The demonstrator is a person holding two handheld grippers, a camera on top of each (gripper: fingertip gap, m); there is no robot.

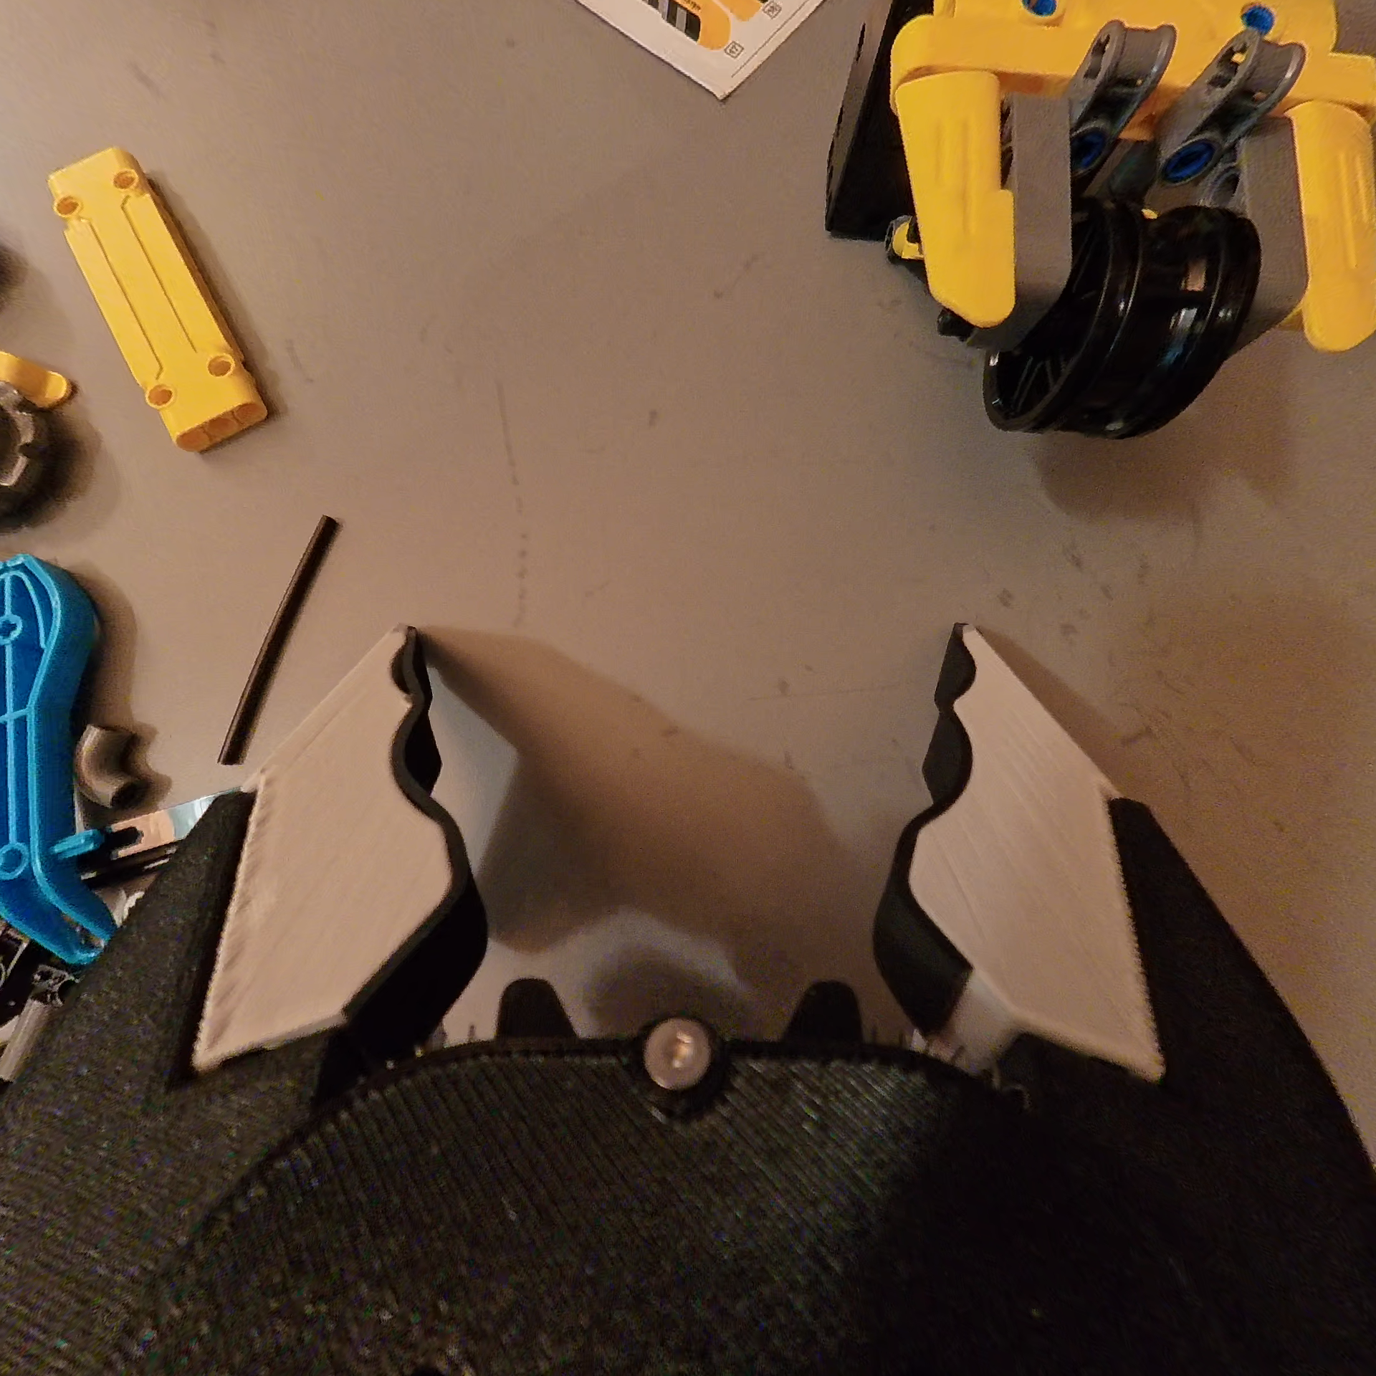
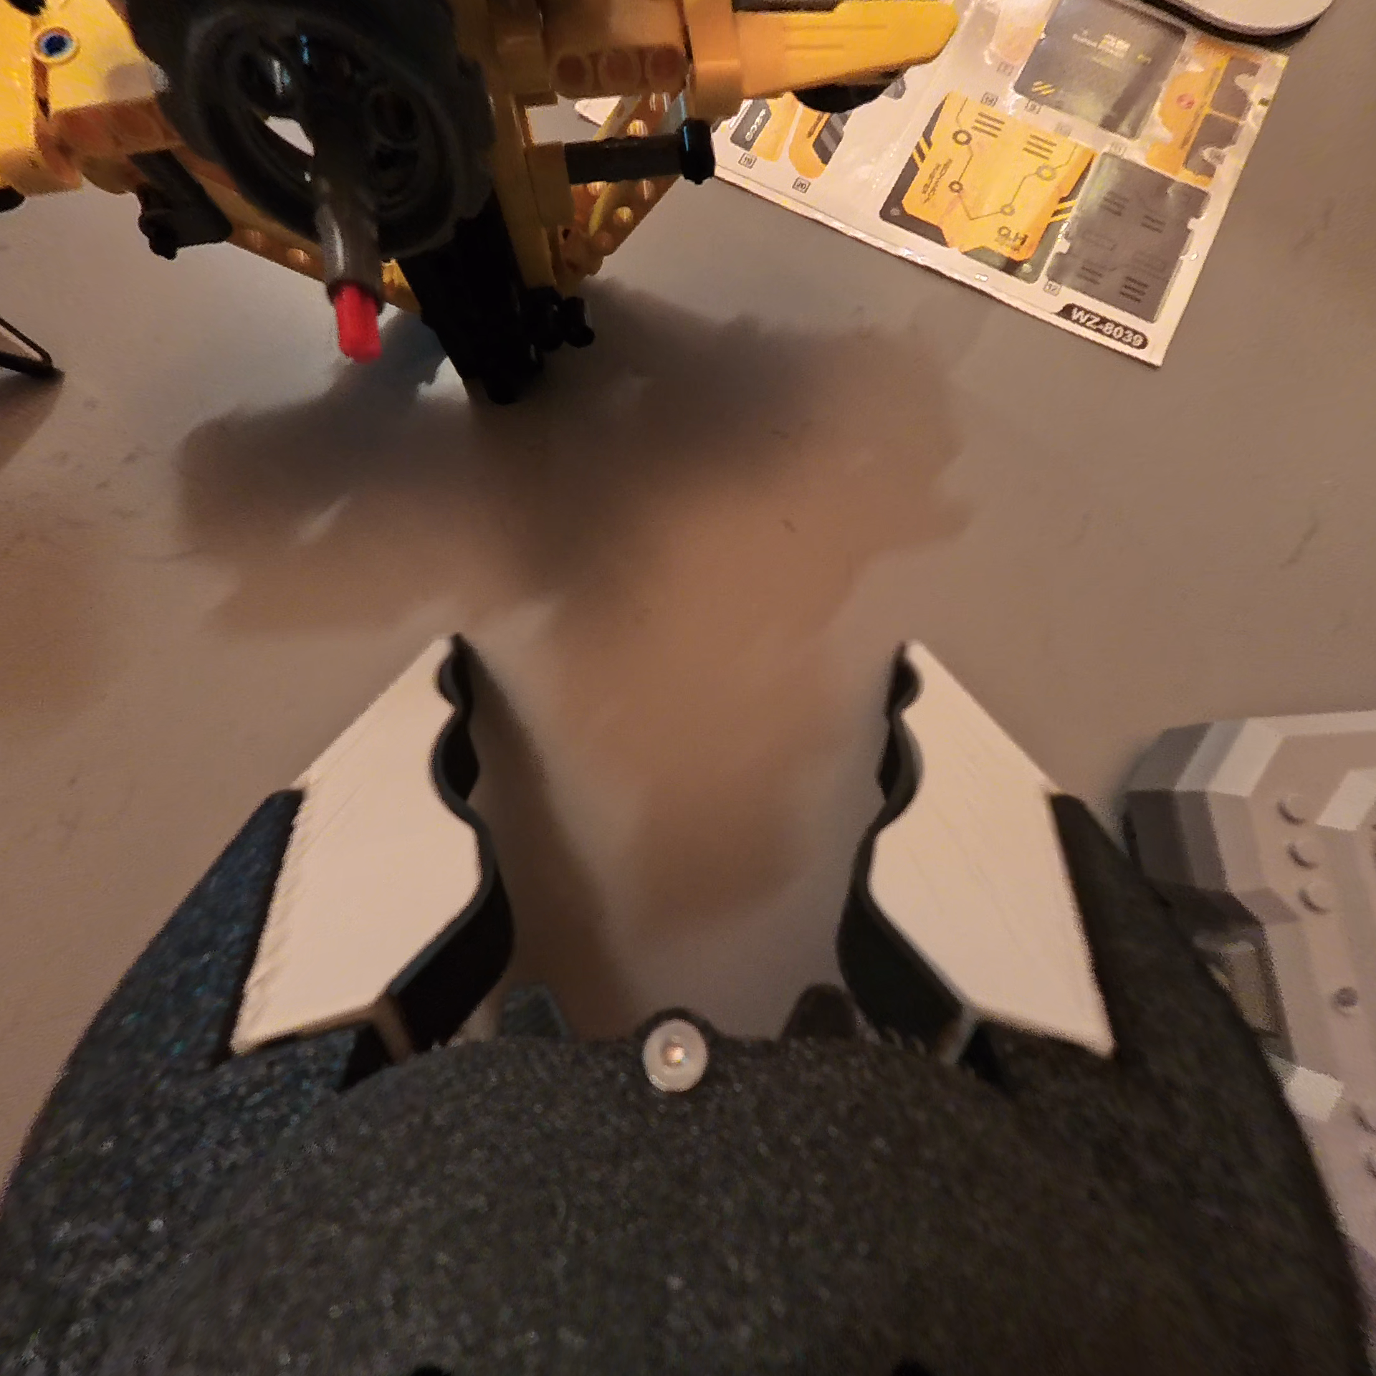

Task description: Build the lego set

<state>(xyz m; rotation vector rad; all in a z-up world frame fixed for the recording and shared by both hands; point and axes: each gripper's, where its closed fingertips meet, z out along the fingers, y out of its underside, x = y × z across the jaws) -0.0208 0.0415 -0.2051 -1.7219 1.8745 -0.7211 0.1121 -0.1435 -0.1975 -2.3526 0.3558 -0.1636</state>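
My left gripper (image 1: 685,640) is open and empty over bare grey table. A yellow brick-built vehicle (image 1: 960,171) with a black wheel rim (image 1: 1117,350) stands at the far right of the left wrist view. My right gripper (image 2: 679,648) is open and empty, a little back from the same yellow vehicle (image 2: 610,67). In the right wrist view a dark wheel (image 2: 327,126) on it carries a grey axle with a red tip (image 2: 356,325), and a black pin (image 2: 640,158) sticks out to the right. Neither gripper touches anything.
Left wrist view: a yellow panel piece (image 1: 153,294), a thin black rod (image 1: 279,640), a blue plastic tool (image 1: 37,752), a small grey connector (image 1: 112,767) and a dark gear (image 1: 22,454) lie at left. A sticker sheet (image 2: 1005,171) lies far right; grey studded plates (image 2: 1266,856) lie right.
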